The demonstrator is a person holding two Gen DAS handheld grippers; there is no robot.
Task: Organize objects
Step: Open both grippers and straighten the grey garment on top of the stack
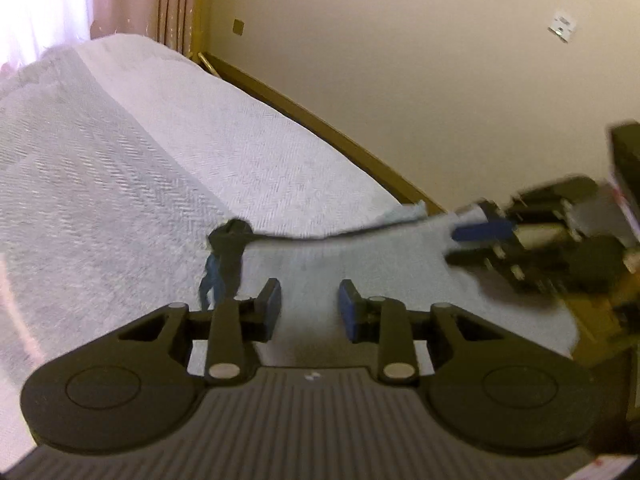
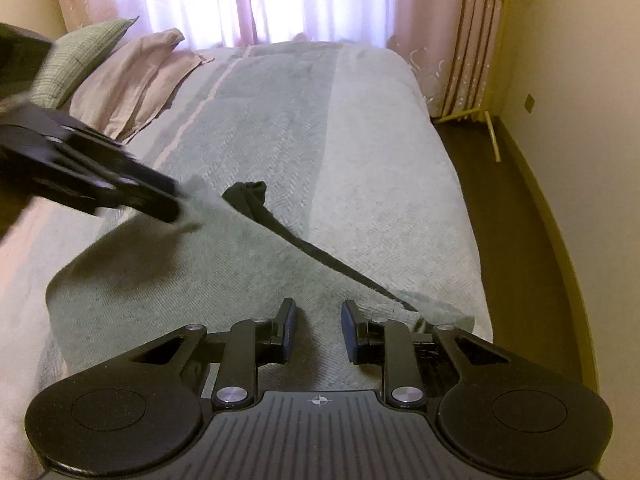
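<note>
Bed (image 2: 360, 128) with 1 grey towel (image 2: 192, 280), 1 dark sock-like garment (image 2: 280, 220), 2 tongs

Item 1, grey towel: lies rumpled on the near end of the bed's pale herringbone cover, 1 corner lifted. Item 2, dark garment (image 1: 228, 240): long and thin, stretched along the towel's raised far edge, its bunched end resting on the bedcover; type uncertain. Item 3, left tongs (image 1: 310, 306): blue pads apart, nothing between them, over the towel in their own view; in the right wrist view they sit blurred against the towel's lifted corner (image 2: 176, 204), contact unclear. Item 4, right tongs (image 2: 318, 330): released, pads apart above the towel. Background: 2 pillows (image 2: 132, 76) at the head, pink curtains (image 2: 240, 0), cream wall (image 1: 400, 60)
</note>
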